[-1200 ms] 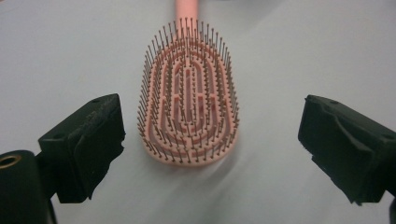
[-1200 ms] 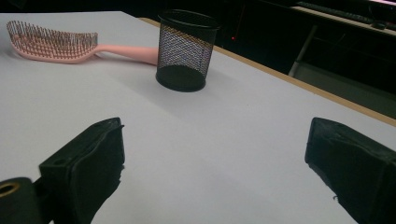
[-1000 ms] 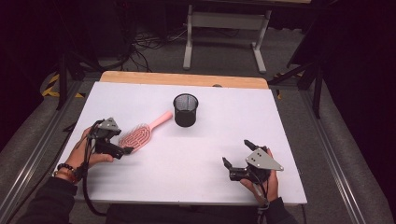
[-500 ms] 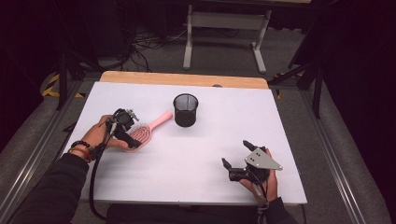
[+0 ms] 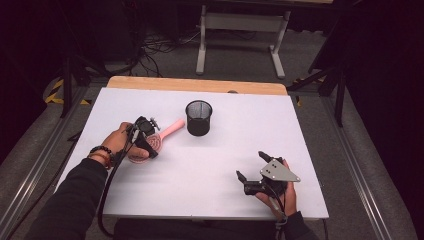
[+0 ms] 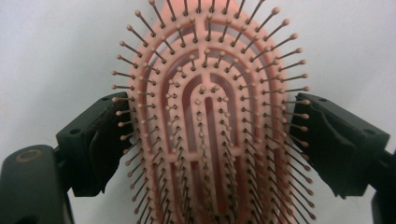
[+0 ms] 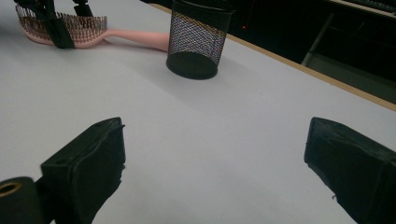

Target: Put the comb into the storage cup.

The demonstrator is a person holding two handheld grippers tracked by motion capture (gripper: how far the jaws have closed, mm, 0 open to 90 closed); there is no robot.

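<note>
A pink hairbrush (image 5: 169,128) lies bristles up on the white tabletop (image 5: 210,165), left of centre, its handle pointing at a black mesh cup (image 5: 198,118). My left gripper (image 5: 149,138) hangs over the brush head, open. In the left gripper view its jaws stand on either side of the brush head (image 6: 205,121), brushing the outer bristles. My right gripper (image 5: 250,165) rests open near the front right edge, nothing between its jaws. The right gripper view has the cup (image 7: 198,39) ahead, with the brush (image 7: 93,28) and the left gripper's black fingers (image 7: 56,23) to its left.
A wooden strip (image 5: 200,85) runs along the table's far edge. Beyond it are a grey stand (image 5: 240,30) and cables on the floor. A cable trails from the left gripper over the front edge.
My left gripper has moved right and forward, from beside the brush head to over it, with its jaws now straddling the head. The right gripper has stayed where it was.
</note>
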